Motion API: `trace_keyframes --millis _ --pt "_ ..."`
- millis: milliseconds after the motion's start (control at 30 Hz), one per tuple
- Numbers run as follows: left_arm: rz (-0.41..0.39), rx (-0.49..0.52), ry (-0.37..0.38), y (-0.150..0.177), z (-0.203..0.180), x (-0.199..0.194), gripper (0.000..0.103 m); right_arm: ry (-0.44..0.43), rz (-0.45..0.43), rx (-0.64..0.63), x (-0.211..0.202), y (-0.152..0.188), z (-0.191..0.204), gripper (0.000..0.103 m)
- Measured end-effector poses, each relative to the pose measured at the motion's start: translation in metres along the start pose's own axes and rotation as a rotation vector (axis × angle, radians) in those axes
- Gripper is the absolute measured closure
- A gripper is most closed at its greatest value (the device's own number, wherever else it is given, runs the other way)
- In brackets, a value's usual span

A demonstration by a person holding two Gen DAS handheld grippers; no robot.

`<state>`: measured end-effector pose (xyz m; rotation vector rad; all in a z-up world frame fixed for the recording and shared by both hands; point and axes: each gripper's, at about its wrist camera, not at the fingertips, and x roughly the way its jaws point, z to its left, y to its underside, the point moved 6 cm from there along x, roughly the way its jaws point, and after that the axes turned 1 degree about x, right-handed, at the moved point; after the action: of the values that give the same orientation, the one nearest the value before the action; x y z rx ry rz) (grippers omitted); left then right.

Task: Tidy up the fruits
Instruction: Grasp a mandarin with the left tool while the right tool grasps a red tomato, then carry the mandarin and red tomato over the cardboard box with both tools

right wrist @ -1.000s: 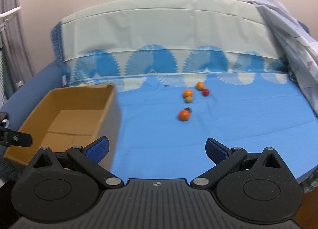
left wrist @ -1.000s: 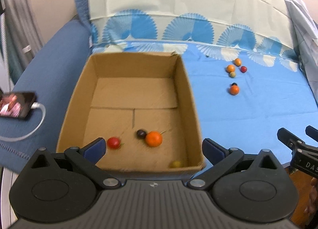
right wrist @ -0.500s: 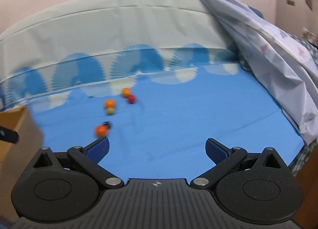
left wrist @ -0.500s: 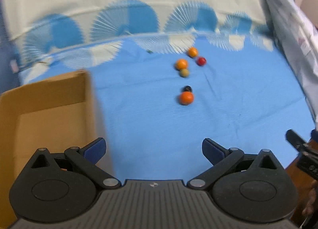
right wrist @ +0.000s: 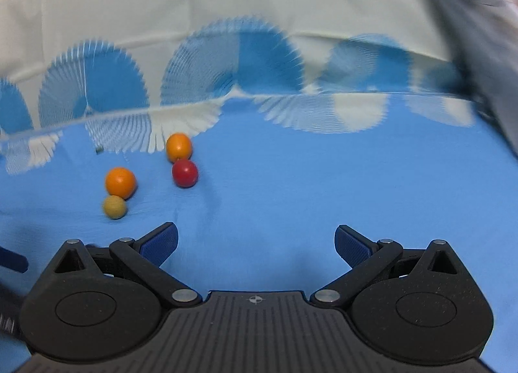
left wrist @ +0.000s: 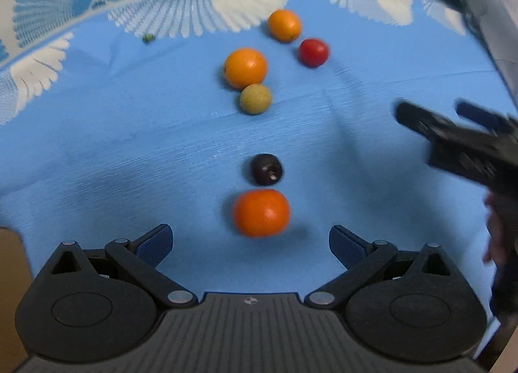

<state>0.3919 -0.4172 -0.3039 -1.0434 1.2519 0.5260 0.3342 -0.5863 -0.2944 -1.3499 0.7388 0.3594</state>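
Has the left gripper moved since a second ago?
Yes. The left gripper swung right, away from the cardboard box, and now faces the nearest orange.

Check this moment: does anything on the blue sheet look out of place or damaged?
Only one small oddity: a tiny dark green speck lies alone near the sheet's patterned edge, too small to identify. The loose fruit, including the nearest orange and the dark plum, look whole.

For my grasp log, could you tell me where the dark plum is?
In the left wrist view, the dark plum lies centrally on the blue sheet, just beyond the nearest orange.
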Motion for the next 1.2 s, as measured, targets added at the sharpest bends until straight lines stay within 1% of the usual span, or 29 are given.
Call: trace_keyframes --millis 100,167,200,233,267,300,333,367,400,433,500,567,700,800,933,1067,1200 --pt "0.019 -0.003 0.009 -0.007 0.004 0.014 0.000 -0.034 0.013 -0.060 0.046 -0.011 0.017 0.001" --pt "0.000 0.010 0.014 -0.010 0.005 0.013 0.001 -0.055 0.024 -0.091 0.070 -0.016 0.029 0.001" --pt "-0.007 0.020 0.018 -0.011 0.006 0.012 0.009 -0.060 0.033 -0.103 0.081 -0.018 0.034 0.001" --pt "-0.016 0.028 0.008 -0.011 0.006 0.011 0.025 -0.059 0.035 -0.111 0.091 -0.020 0.039 0.001" --pt "-0.033 0.042 -0.011 -0.011 0.006 0.009 0.031 -0.059 0.025 -0.107 0.097 -0.022 0.041 0.001" --pt "-0.047 0.057 -0.006 -0.012 0.006 0.007 0.055 -0.063 0.003 -0.097 0.100 -0.025 0.043 0.003" --pt "-0.053 0.056 0.014 -0.013 0.006 0.004 0.062 -0.069 -0.003 -0.093 0.103 -0.027 0.045 0.014" --pt "-0.052 0.040 0.026 -0.014 0.007 0.002 0.062 -0.082 -0.019 -0.093 0.101 -0.028 0.047 0.040" --pt "-0.055 0.025 0.043 -0.014 0.009 0.001 0.063 -0.103 -0.036 -0.109 0.098 -0.029 0.051 0.055" --pt "-0.064 0.020 0.049 -0.014 0.010 -0.001 0.063 -0.125 -0.040 -0.135 0.094 -0.030 0.056 0.072" --pt "-0.081 0.011 0.044 -0.013 0.011 -0.007 0.063 -0.121 -0.036 -0.169 0.088 -0.031 0.061 0.073" --pt "-0.087 -0.002 0.052 -0.011 0.011 -0.018 0.063 -0.127 -0.042 -0.146 0.076 -0.031 0.058 0.073" --pt "-0.134 -0.015 0.045 0.006 0.013 -0.058 0.063 -0.119 -0.046 -0.061 0.038 -0.025 0.044 0.073" --pt "-0.165 -0.031 0.051 0.026 0.014 -0.094 0.063 -0.114 -0.044 -0.012 -0.002 -0.012 0.036 0.073" --pt "-0.194 -0.046 0.051 0.063 0.020 -0.144 0.063 -0.142 -0.043 0.063 -0.065 0.006 0.038 0.073" --pt "-0.236 -0.080 0.037 0.101 0.030 -0.197 0.063 -0.159 -0.082 0.080 -0.134 0.015 0.058 0.073" --pt "-0.265 -0.118 0.021 0.144 0.045 -0.251 0.063 -0.202 -0.131 0.087 -0.205 0.022 0.089 0.072"
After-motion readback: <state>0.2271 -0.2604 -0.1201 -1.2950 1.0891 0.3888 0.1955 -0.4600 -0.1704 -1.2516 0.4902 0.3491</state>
